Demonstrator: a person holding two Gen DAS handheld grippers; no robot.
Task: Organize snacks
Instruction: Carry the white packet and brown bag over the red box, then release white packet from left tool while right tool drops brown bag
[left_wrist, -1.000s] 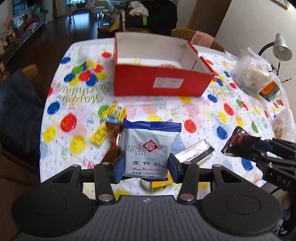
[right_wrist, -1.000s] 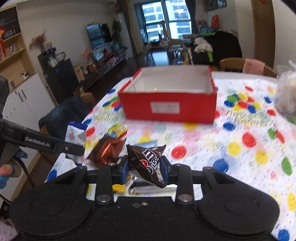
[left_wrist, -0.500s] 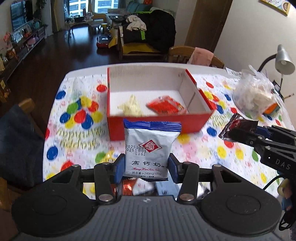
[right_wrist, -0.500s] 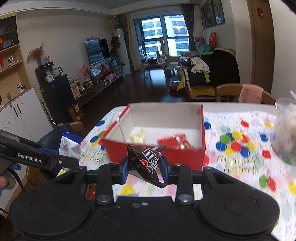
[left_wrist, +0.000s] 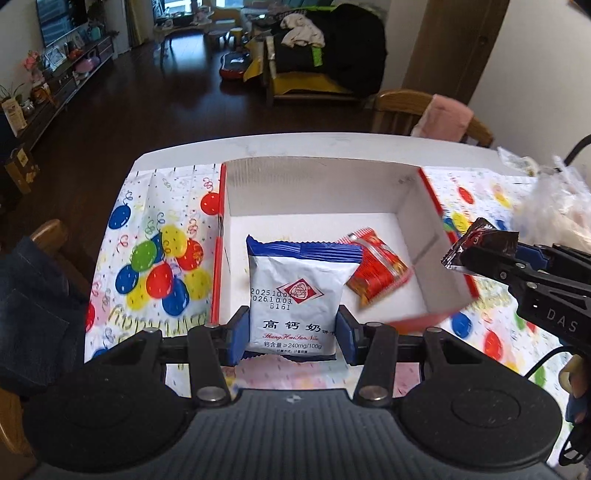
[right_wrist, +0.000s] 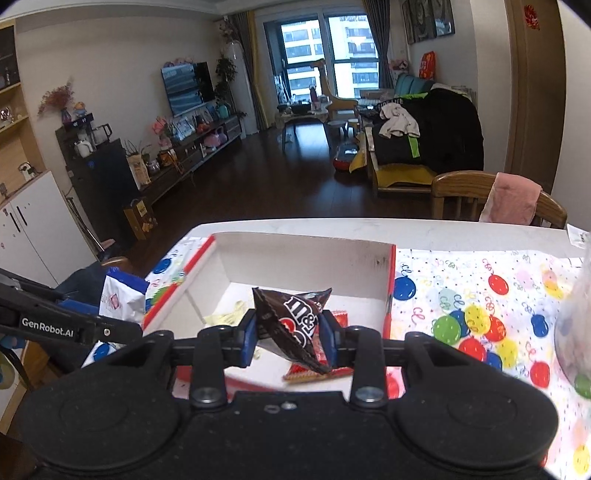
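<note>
My left gripper (left_wrist: 291, 334) is shut on a white and blue milk-biscuit packet (left_wrist: 295, 291), held upright over the open red box (left_wrist: 417, 214). Inside the box lies a red snack packet (left_wrist: 380, 273). My right gripper (right_wrist: 288, 338) is shut on a brown M&M's bag (right_wrist: 295, 325), held above the near part of the same red box (right_wrist: 388, 295). In that view a pale yellow snack (right_wrist: 225, 317) and a red packet (right_wrist: 328, 371) lie on the box floor. The right gripper also shows in the left wrist view, at the box's right wall, with the brown bag (left_wrist: 480, 240).
The box stands on a table with a balloon-print cloth (left_wrist: 159, 266). A clear plastic bag (left_wrist: 561, 206) sits at the far right. Wooden chairs (right_wrist: 476, 195) stand behind the table, one with a pink cloth. A dark garment (left_wrist: 33, 306) lies at the left.
Both grippers have moved forward and a little up with their packets, from over the loose snacks on the cloth to above the red box. The box's inside now shows.
</note>
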